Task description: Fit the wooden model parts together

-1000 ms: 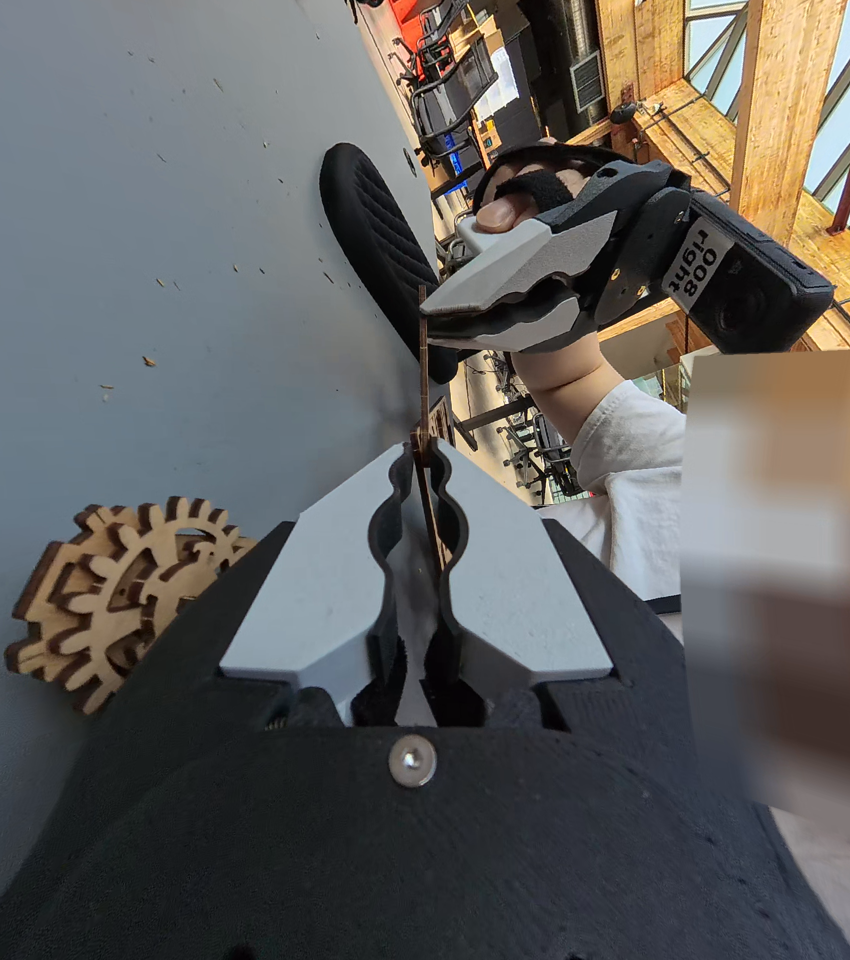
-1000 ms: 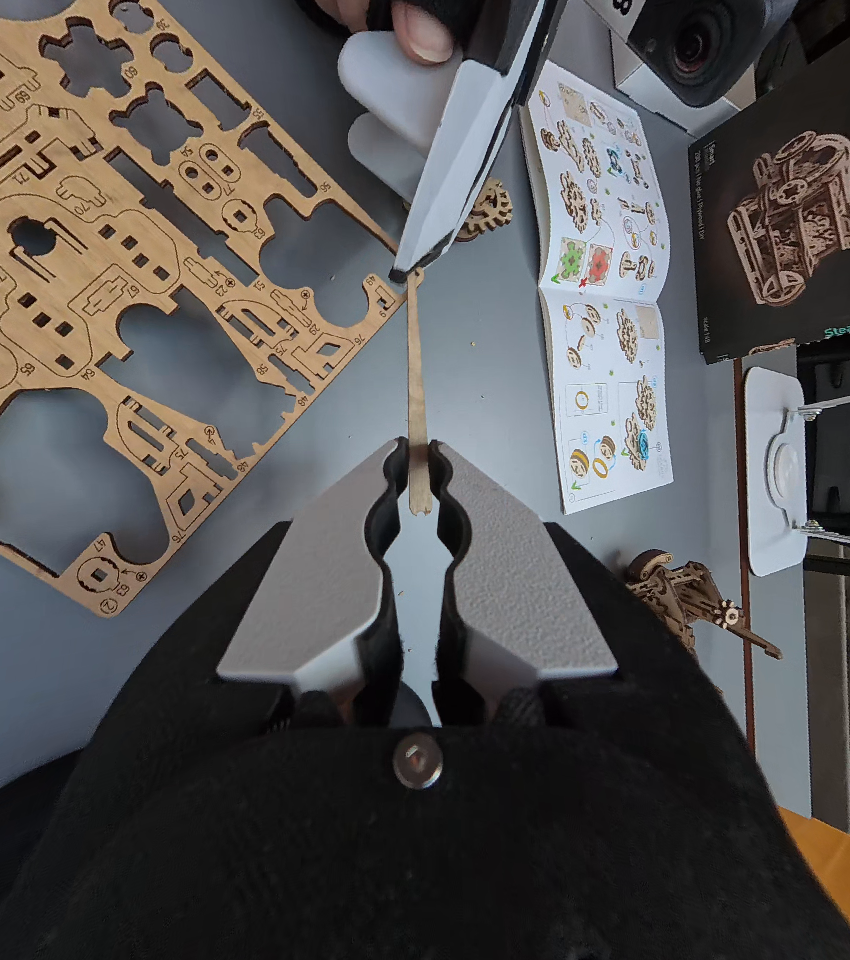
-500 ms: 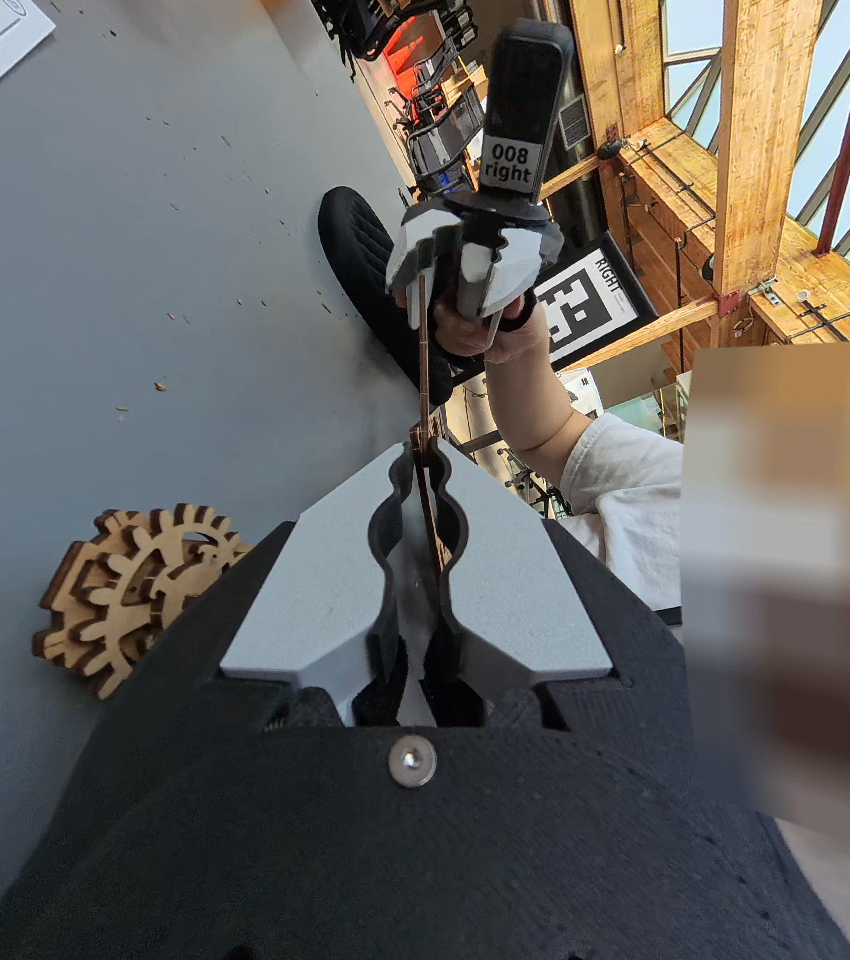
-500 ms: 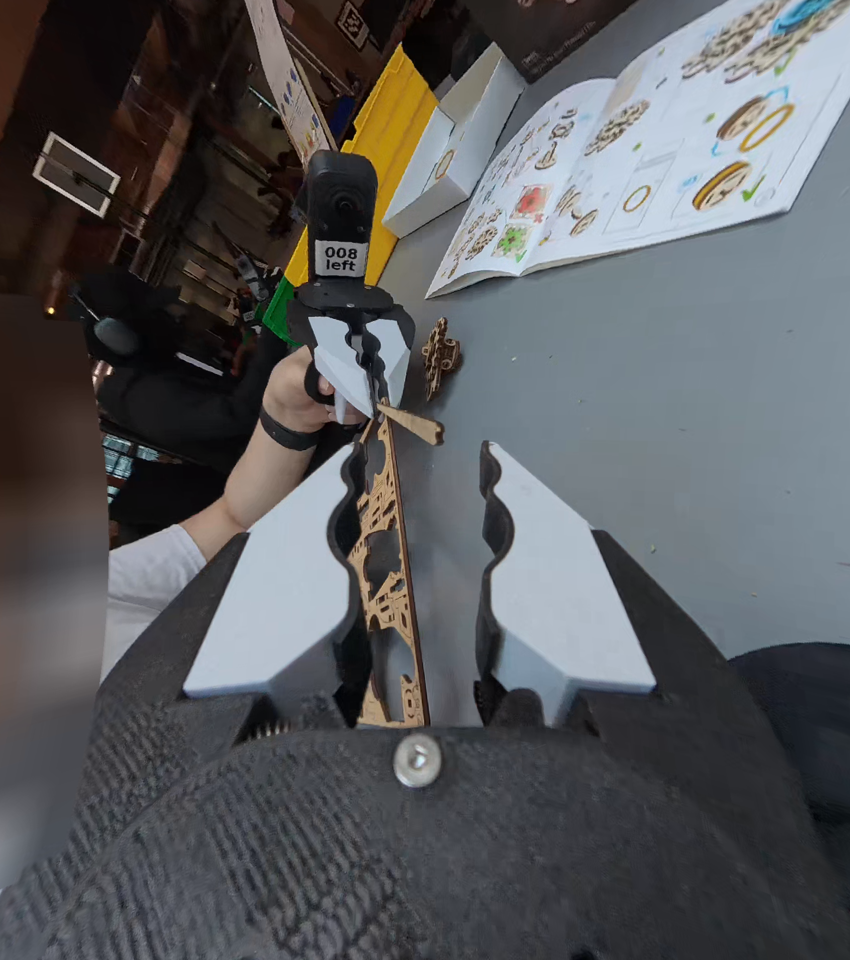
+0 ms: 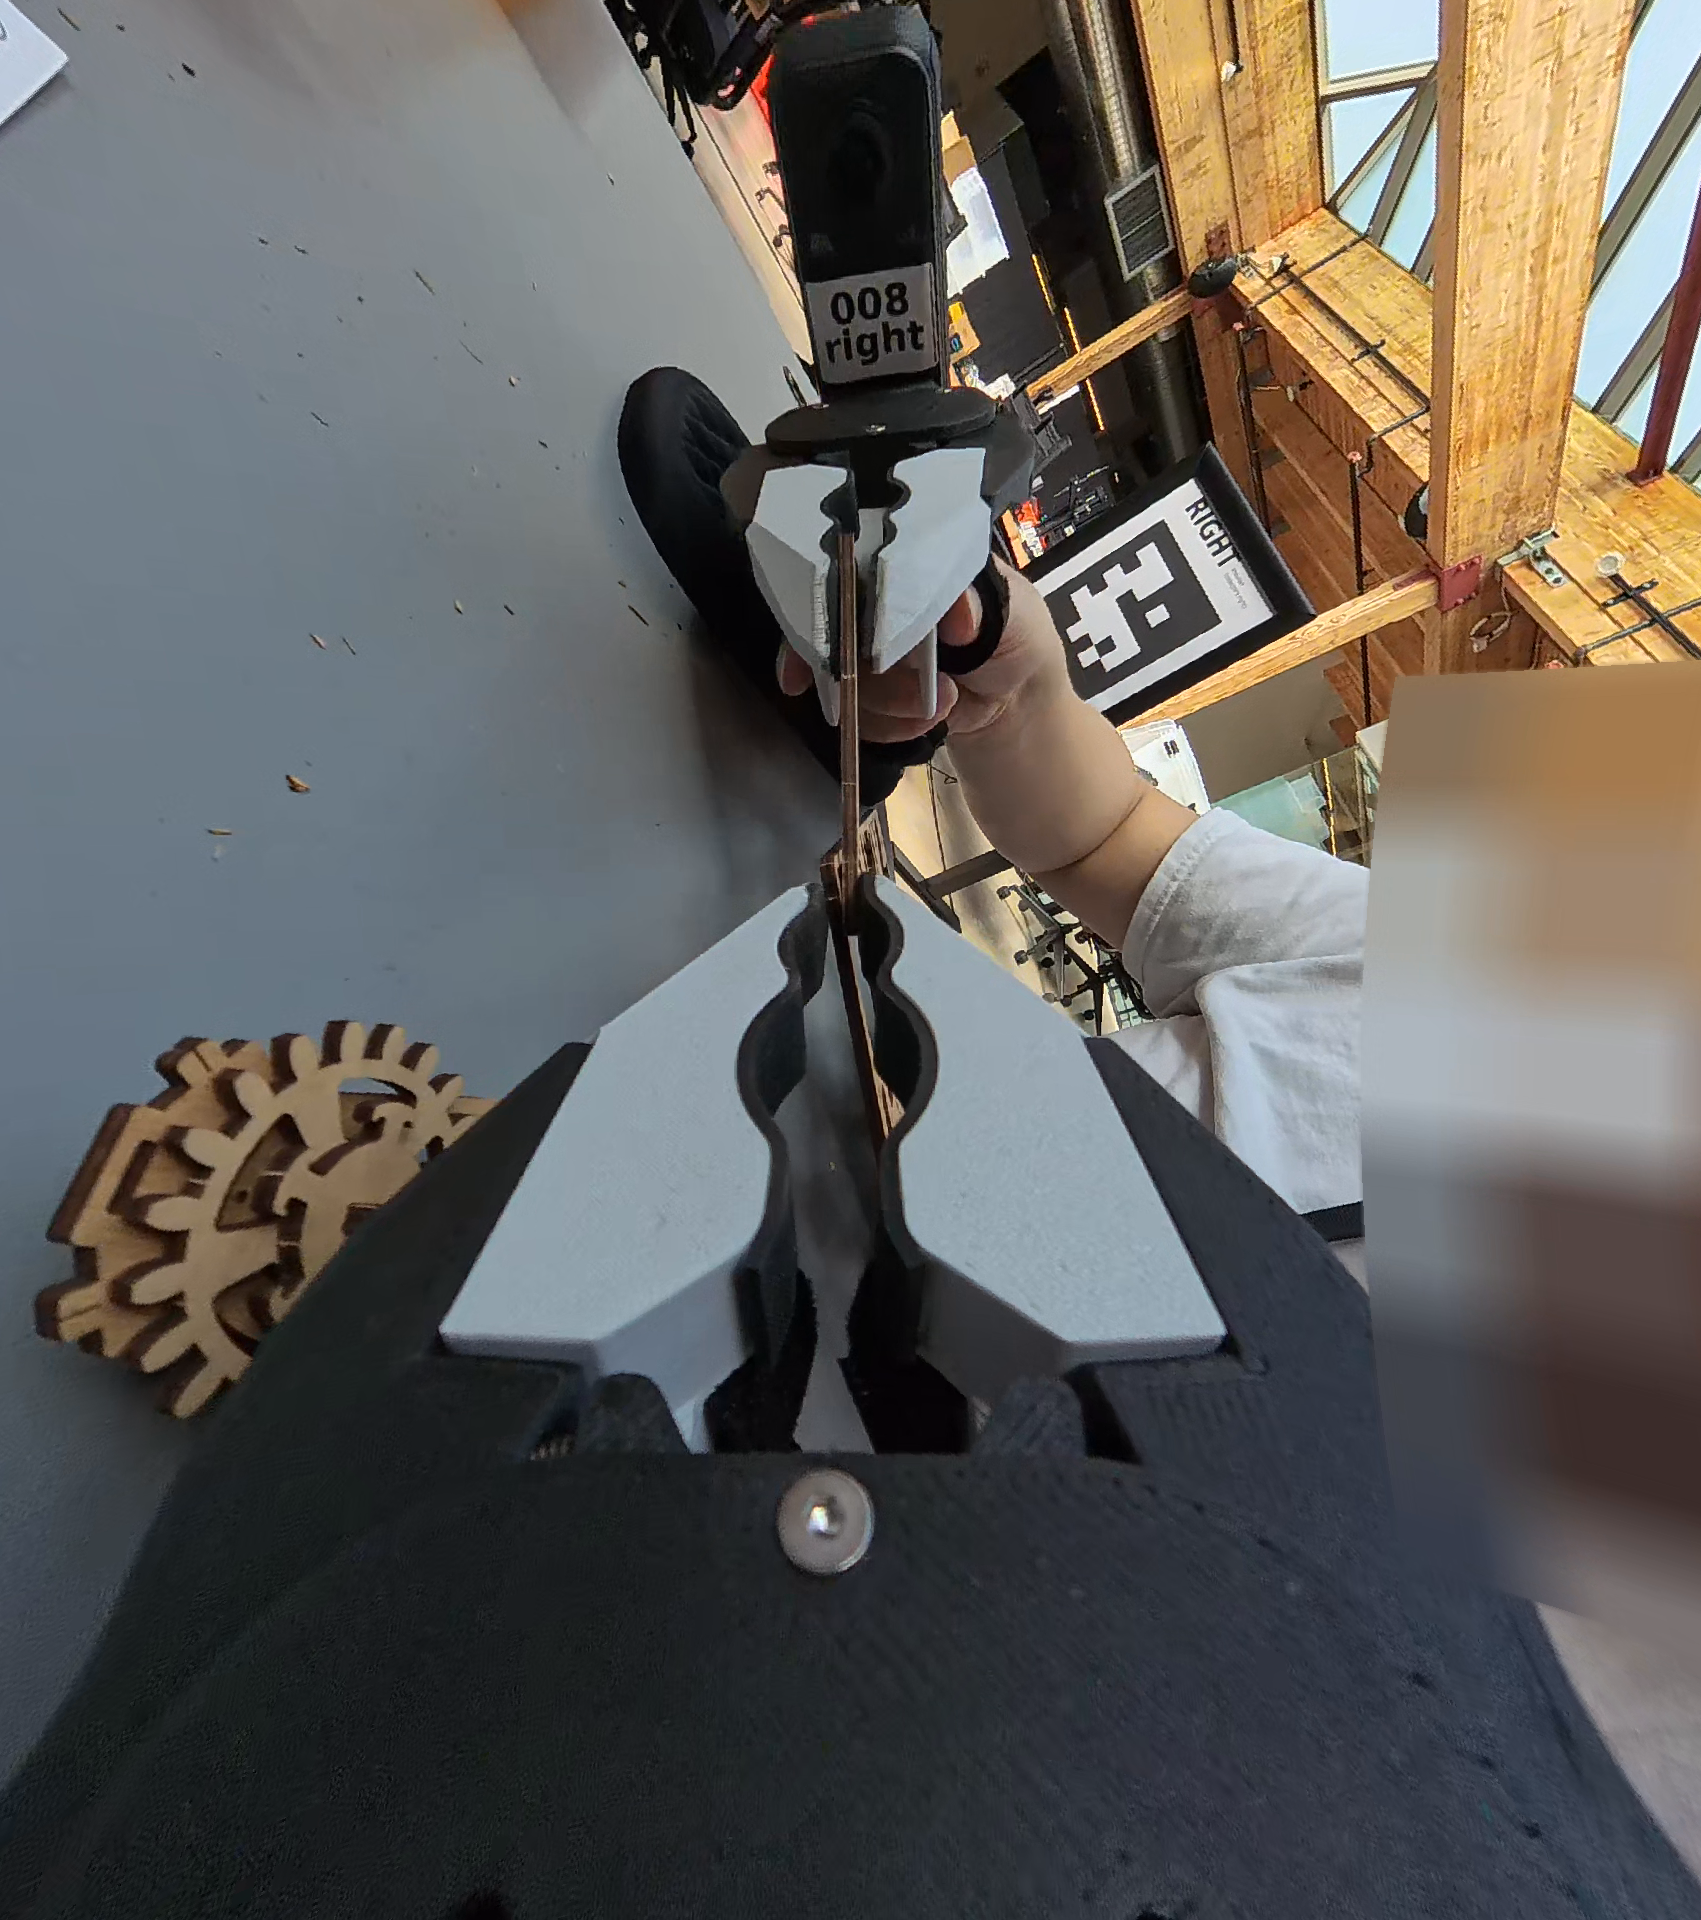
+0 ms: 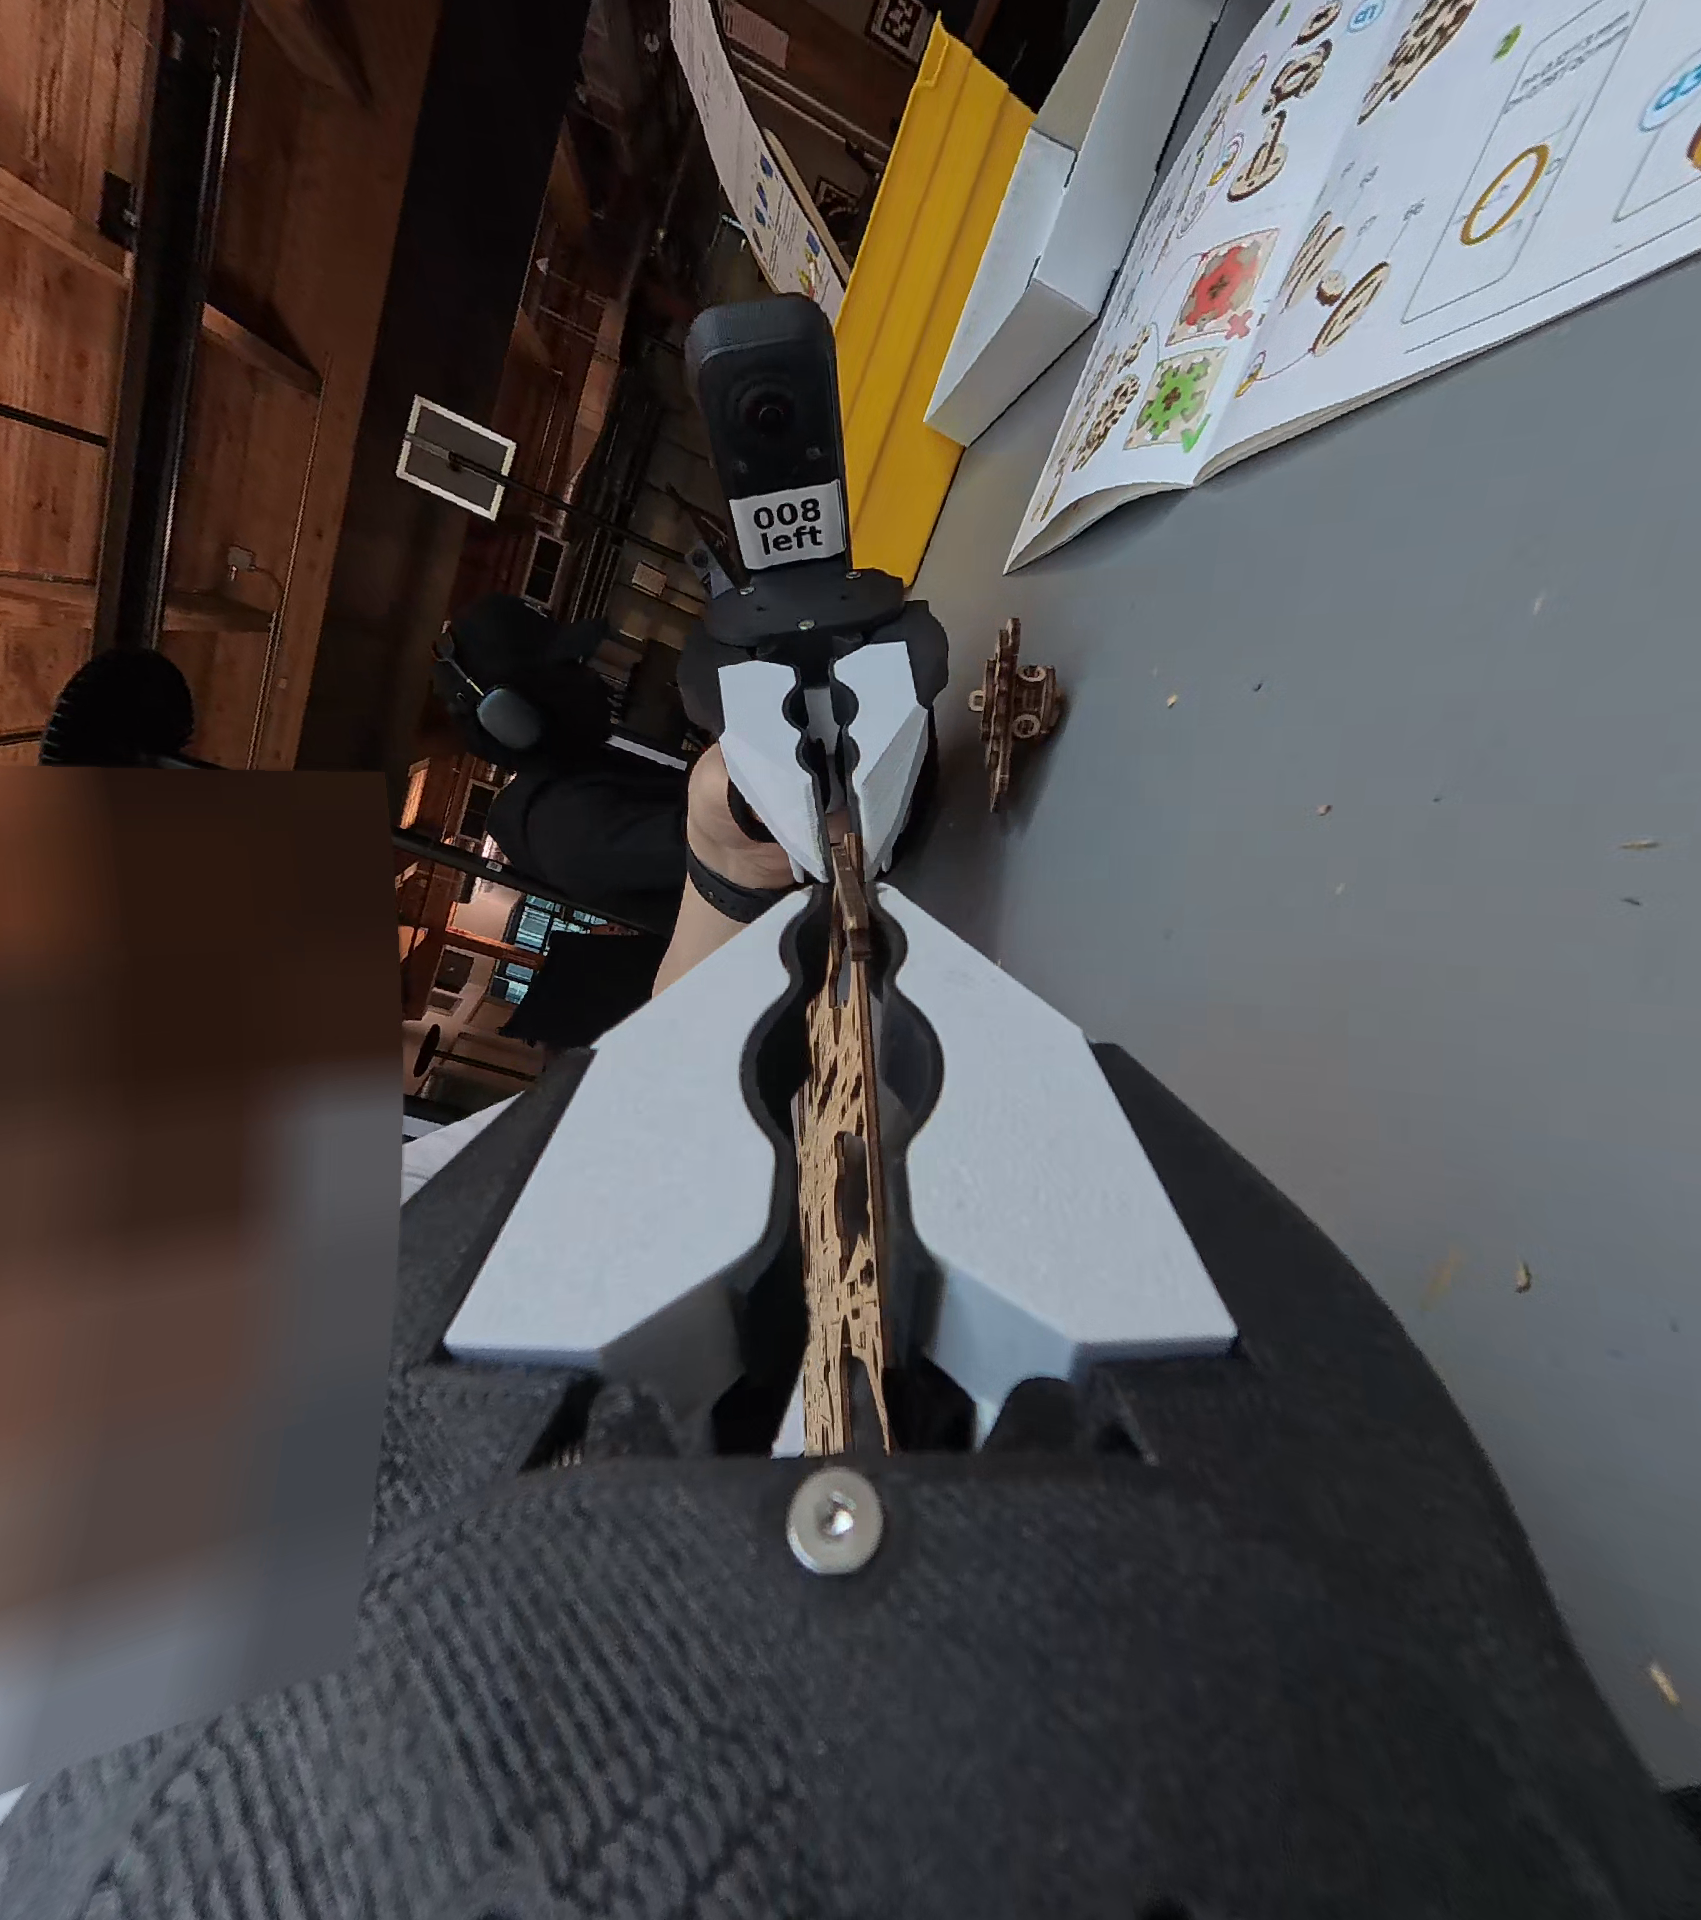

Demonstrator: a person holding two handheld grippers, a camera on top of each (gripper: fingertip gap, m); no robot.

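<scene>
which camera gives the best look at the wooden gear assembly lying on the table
The left wrist view. There the gear assembly lies large and near on the grey table, its stacked toothed wheels seen face-on, one side hidden behind the left gripper. The right wrist view shows it only small, far off and edge-on.

Pale tan gear assembly [image 5: 233,1195] with dark-brown edges on a plain grey table [image 5: 254,520].

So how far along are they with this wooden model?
Done: a gear assembly sits finished on the table. In hand: the right gripper clamps the wooden sheet edge-on, while the left gripper pinches a small part at its far end. Left: seating that part; whether it's fully joined can't be told.
</scene>
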